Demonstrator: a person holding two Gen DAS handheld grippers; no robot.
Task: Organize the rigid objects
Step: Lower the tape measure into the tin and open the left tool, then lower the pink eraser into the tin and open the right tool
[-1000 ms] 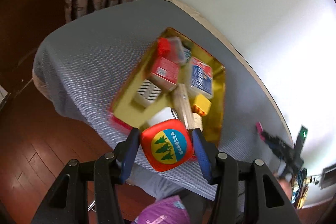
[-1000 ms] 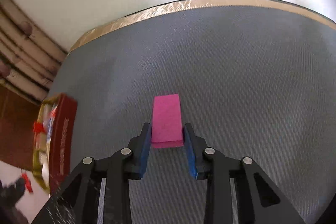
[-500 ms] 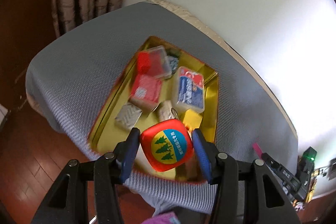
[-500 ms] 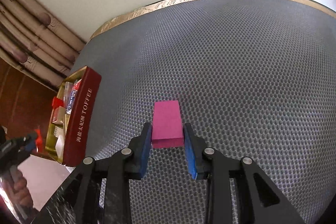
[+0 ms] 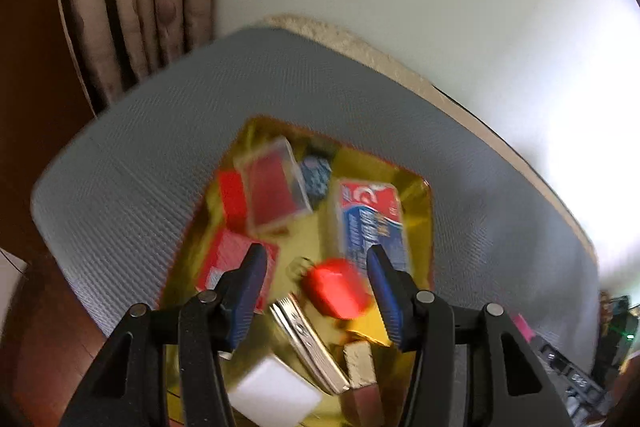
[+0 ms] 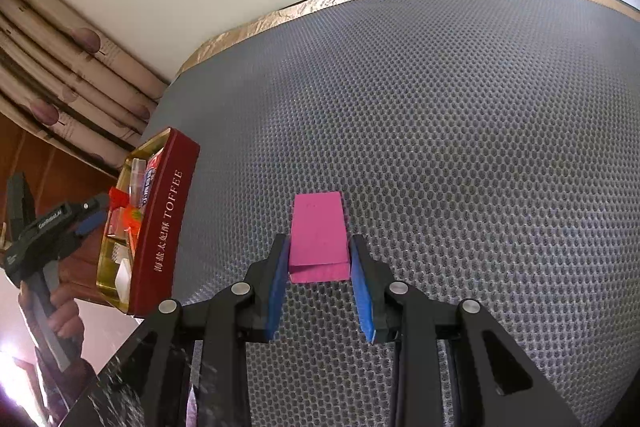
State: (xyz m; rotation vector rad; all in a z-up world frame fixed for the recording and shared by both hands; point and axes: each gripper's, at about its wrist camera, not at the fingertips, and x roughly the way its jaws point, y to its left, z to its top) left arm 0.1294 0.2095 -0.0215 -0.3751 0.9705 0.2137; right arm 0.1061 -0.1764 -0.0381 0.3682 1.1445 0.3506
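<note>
Left gripper (image 5: 316,253) hangs over the tin (image 5: 418,227), jaws spread. The red case (image 5: 334,287) is down between the fingers, blurred; there is a clear gap to the left pad and it sits close to the right one, and no pinch is visible. It is low in the tin, above a yellow piece (image 5: 368,331) and beside a silver flat thing (image 5: 308,343). Also in the tin: blue-white box (image 5: 370,223), clear box (image 5: 276,191) with red inside, red pack (image 5: 228,263) partly behind the left finger, white block (image 5: 276,391) and wood block (image 5: 360,363) at the near end. The tin sits on the grey mat (image 5: 160,147), near its left edge, with a curtain (image 5: 136,7) behind it. Right gripper (image 6: 319,239) has its jaws pinching the near end of the pink block (image 6: 318,223), blue pads pressed on both sides, and the block sticks out forward over the mat (image 6: 440,147); I cannot tell whether it touches the mat. In the right wrist view the tin (image 6: 164,227) is off to the left, well apart from the pink block, its red side reading TOFFEE. The left gripper (image 6: 90,223) points into it, with a hand (image 6: 60,315) on its handle.
</note>
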